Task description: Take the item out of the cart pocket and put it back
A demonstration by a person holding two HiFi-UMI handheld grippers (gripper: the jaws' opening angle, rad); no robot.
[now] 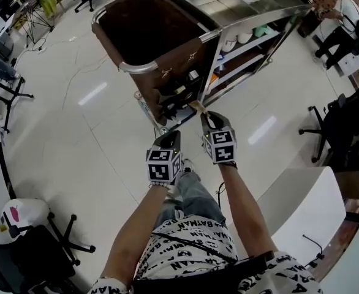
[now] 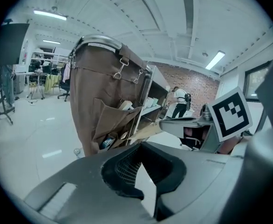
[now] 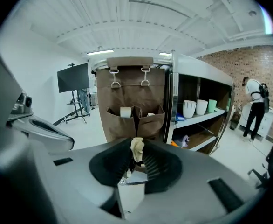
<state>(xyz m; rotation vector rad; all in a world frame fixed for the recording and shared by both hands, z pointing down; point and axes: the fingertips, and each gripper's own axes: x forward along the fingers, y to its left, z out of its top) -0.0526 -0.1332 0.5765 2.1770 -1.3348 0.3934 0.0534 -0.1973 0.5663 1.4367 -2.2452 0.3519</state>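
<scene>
Cream-tan and crumpled, the item (image 3: 137, 146) sits pinched between the jaws of the right gripper (image 3: 137, 164), which are closed on its near end; a rumpled tuft sticks up above the pads. Whether it is cloth or soft paper I can't tell. It is held just in front of the cart pocket (image 3: 150, 119), and I can't make out whether its far end is clear of the pocket's mouth. The left gripper (image 2: 143, 171) hangs beside it with its jaws apart and nothing between them.

By its look the thing is light and limp, so I'd judge it will sag and fold rather than slide in stiffly. A hold near the leading end, with the pocket's lip pushed open, would feed it back more easily than pushing from the tail.

Beyond the grippers hangs the brown fabric bag (image 3: 129, 90), clipped to the cart's steel rail (image 1: 139, 68). A white roll (image 3: 125, 111) stands in the neighbouring pocket, and cups (image 3: 189, 108) line the shelf to the right.
</scene>
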